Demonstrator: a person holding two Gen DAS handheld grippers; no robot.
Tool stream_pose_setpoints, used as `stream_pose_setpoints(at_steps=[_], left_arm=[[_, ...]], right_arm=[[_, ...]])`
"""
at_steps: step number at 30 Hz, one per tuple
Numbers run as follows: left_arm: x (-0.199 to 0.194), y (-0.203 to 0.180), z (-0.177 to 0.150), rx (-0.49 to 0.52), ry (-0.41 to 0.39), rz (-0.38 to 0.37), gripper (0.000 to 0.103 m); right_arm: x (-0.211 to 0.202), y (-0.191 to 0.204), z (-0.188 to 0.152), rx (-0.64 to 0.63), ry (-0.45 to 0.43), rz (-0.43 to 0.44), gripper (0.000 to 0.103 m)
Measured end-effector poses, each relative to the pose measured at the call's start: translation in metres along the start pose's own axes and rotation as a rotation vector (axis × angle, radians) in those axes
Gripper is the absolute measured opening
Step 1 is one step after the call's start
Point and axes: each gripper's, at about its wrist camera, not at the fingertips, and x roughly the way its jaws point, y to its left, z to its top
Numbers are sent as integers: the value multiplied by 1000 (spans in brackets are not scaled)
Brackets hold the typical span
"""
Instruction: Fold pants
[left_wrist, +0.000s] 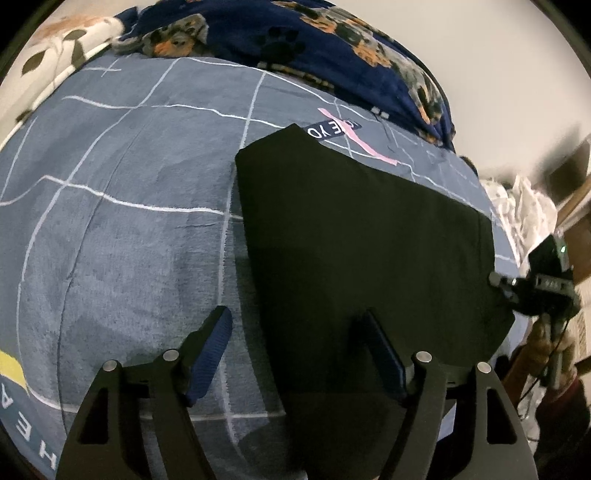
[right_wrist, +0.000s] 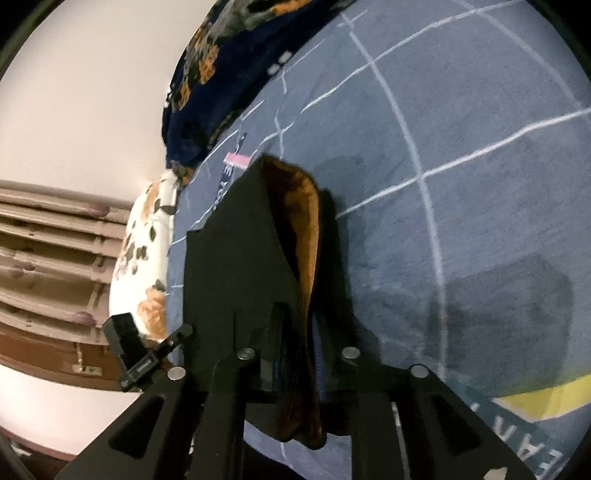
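Black pants (left_wrist: 362, 229) lie folded flat on a blue-grey blanket (left_wrist: 129, 206). My left gripper (left_wrist: 295, 332) is open above the near edge of the pants, with one finger over the blanket and one over the fabric. In the right wrist view my right gripper (right_wrist: 299, 343) is shut on an edge of the pants (right_wrist: 236, 258), lifting a fold that shows an orange-brown inner side (right_wrist: 306, 229). The right gripper also shows in the left wrist view (left_wrist: 532, 288) at the pants' right edge. The left gripper shows in the right wrist view (right_wrist: 147, 354) at the left.
A navy paw-print blanket (left_wrist: 295, 40) is bunched at the far edge of the bed. A white floral pillow (right_wrist: 144, 266) lies beside it. A white wall and wooden drawers (right_wrist: 48, 251) stand past the bed's edge. White clutter (left_wrist: 524, 206) sits off the bed.
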Motion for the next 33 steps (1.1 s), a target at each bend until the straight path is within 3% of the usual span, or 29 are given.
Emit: stream_pose_setpoints(at_steps=[4, 9, 17, 18, 20, 22, 24, 27, 31, 33], left_arm=[[1, 2, 4, 29, 12, -26, 74], [6, 7, 15, 92, 34, -108, 74], [29, 21, 36, 5, 134, -475, 75], [32, 18, 39, 9, 127, -485, 75], [35, 7, 41, 30, 107, -455, 75], [33, -15, 38, 110, 69, -329, 70], [34, -34, 32, 198, 47, -182, 47], [29, -52, 27, 240, 28, -76, 29], [20, -82, 16, 354, -28, 80, 21], [16, -88, 12, 391, -46, 121, 20]], right_arm=[[-15, 3, 4, -49, -45, -54, 51], [0, -1, 7, -76, 17, -58, 51], [41, 16, 8, -155, 93, 44, 53], [46, 18, 7, -165, 98, 54, 53], [50, 20, 6, -177, 99, 71, 51], [53, 18, 6, -162, 105, 67, 41], [51, 14, 5, -147, 101, 74, 36], [50, 19, 1, -171, 82, 47, 33], [46, 25, -2, -165, 55, 65, 28], [43, 26, -3, -162, 47, 69, 28]])
